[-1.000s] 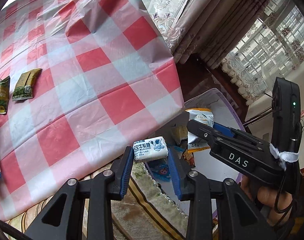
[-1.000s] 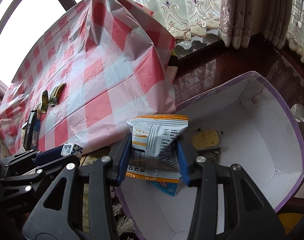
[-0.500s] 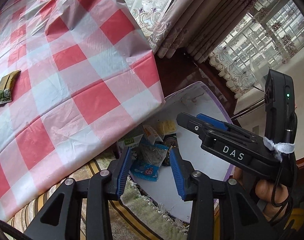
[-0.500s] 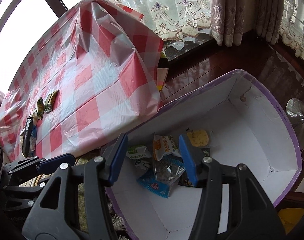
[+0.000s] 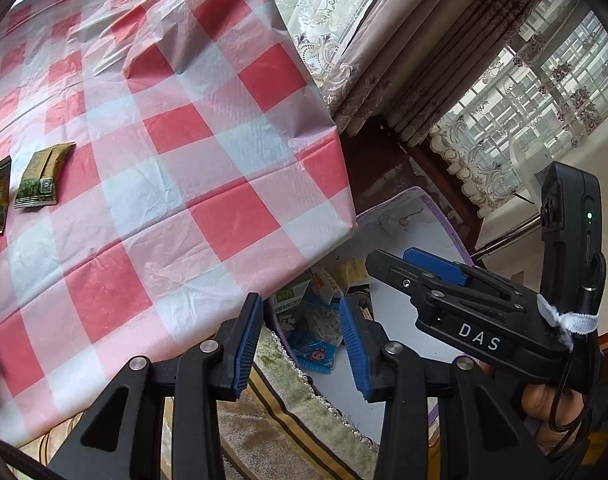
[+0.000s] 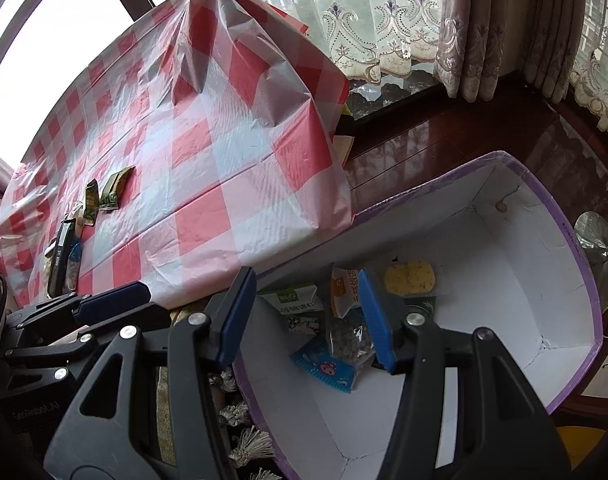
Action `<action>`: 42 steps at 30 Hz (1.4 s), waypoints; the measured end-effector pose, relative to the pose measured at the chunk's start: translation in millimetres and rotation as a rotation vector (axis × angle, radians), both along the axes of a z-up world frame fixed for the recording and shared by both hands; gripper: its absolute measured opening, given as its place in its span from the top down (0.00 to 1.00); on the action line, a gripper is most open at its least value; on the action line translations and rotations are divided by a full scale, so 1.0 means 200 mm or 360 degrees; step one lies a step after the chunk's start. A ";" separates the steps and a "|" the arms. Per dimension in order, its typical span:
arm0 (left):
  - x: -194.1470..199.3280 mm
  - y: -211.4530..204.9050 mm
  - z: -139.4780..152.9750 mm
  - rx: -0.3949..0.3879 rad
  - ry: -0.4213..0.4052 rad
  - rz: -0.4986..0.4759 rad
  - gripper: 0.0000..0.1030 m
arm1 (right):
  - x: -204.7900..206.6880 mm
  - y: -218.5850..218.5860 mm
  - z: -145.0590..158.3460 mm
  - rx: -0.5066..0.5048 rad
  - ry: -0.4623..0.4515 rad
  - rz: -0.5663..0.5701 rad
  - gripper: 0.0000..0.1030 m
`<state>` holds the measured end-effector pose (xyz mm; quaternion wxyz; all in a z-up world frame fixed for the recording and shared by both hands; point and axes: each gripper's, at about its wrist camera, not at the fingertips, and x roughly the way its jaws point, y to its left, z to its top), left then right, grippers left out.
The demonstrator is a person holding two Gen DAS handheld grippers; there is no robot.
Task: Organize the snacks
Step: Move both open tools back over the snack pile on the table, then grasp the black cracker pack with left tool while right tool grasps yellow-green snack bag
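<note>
Partway through. Several snacks (image 6: 345, 332) already lie in a heap at the near end of the box (image 6: 575, 240). At least 2 green packets (image 5: 38, 180) lie on the tabletop (image 5: 208, 184), well away from the box. Left gripper (image 5: 300, 344) and right gripper (image 6: 309, 316) both hang over the box, fingers (image 6: 232, 316) apart, holding and touching nothing.

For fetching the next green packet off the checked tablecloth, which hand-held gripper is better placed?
Probably the left hand-held gripper: it is empty with its jaws apart, and sits on the tablecloth side, nearer the green packets. The right hand-held gripper hangs over the box.
</note>
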<state>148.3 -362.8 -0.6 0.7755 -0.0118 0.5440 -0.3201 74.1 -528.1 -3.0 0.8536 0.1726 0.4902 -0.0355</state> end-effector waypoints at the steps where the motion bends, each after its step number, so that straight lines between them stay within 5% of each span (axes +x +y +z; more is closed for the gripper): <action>1: 0.01 0.02 0.00 0.0003 -0.0013 0.0017 0.60 | 0.01 0.01 0.00 0.0000 0.0000 0.0009 0.45; 16: 0.17 0.45 0.05 0.0030 -0.0154 0.0297 0.60 | 0.15 0.34 0.10 -0.0005 -0.0036 0.0164 0.36; 30: 0.31 1.03 0.02 0.0085 -0.0259 0.0642 0.38 | 0.39 0.71 0.12 -0.0017 -0.0059 0.0273 0.29; 42: 0.31 1.27 -0.04 0.0127 -0.0231 0.0685 0.30 | 0.63 1.00 0.08 -0.0053 -0.0048 0.0310 0.23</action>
